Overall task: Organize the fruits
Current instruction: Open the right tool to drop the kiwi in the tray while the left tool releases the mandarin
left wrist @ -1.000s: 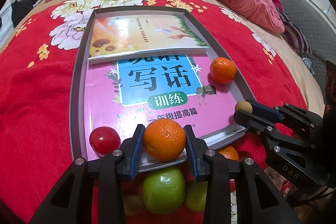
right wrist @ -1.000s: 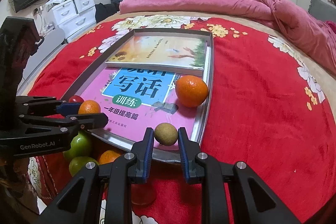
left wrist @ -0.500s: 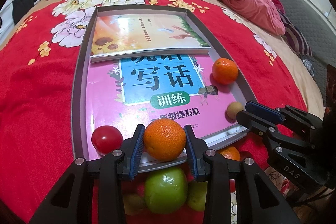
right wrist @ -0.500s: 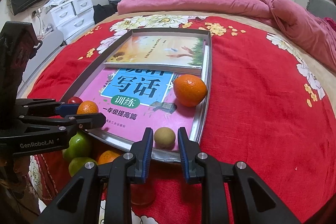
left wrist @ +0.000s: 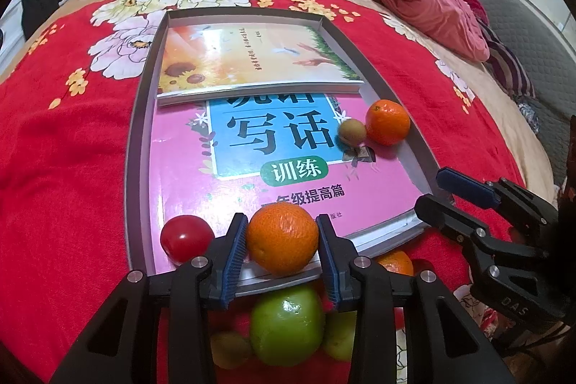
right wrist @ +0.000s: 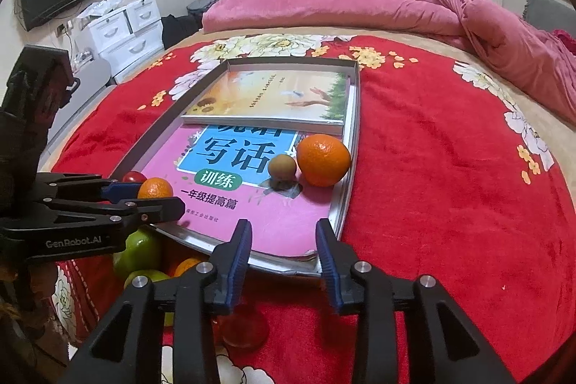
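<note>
1. My left gripper sits at bottom centre of its own view. Its blue pads lie against both sides of the near tangerine, pinching it. The jaws have just eased a little wider, but the fruit is between them and I see no gap on either side.
2. That tangerine rests at the near edge of the grey tray, on the pink workbook that fills the tray's lower half.
3. A red tomato lies just left of the pinched tangerine, also on the workbook, close to the left finger.
4. My right gripper is spread and holds nothing; its jaws have just been opening. Its fingers stand over the tray's near rim, at the lower right of the left-wrist view.
5. A small brown fruit sits on the workbook at centre right of the right-wrist view, well beyond those fingertips and just beside the far tangerine.
6. The far tangerine lies near the tray's right wall.
7. A sunflower-cover book lies across the tray's upper half, overlapping the workbook.
8. Below the tray, at the bottom of the left-wrist view, waits a green apple, a second green fruit, another tangerine and a dull yellowish fruit, partly hidden by my fingers.
9. Everything rests on a red floral blanket.
</note>
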{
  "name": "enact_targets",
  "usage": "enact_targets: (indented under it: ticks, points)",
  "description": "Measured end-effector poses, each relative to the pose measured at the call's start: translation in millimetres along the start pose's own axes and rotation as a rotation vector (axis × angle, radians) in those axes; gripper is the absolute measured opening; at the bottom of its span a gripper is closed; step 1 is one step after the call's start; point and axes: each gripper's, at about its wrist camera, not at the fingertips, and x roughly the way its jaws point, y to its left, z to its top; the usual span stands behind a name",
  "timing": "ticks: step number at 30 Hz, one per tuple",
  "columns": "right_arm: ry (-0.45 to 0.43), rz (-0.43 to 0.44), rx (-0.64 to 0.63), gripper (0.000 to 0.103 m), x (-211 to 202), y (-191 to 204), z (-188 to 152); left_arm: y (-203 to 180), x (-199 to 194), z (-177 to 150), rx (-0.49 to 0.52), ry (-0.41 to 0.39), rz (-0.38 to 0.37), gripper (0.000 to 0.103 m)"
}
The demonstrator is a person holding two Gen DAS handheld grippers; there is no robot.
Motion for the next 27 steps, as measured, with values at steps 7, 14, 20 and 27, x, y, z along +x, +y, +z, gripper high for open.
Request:
enact_targets:
  ticks: [7,14,20,27]
  points:
    - [-0.012,-0.001,-0.019,0.049,-2.1,3.9,0.2,-0.4,0.1,0.1,-0.001,0.000,0.001,0.048]
    - [-0.016,0.000,-0.019,0.052,-2.7,4.2,0.1,-0.3,-0.7,-0.1,-0.005,-0.001,-0.002,0.049]
    - [-0.029,-0.003,-0.018,0.057,-5.2,3.5,0.6,0.6,-4.0,0.7,-0.010,-0.011,-0.012,0.055]
    - [-0.044,-0.013,-0.005,0.063,-8.5,1.6,0.9,2.4,-14.6,2.0,-0.018,-0.046,-0.024,0.060]
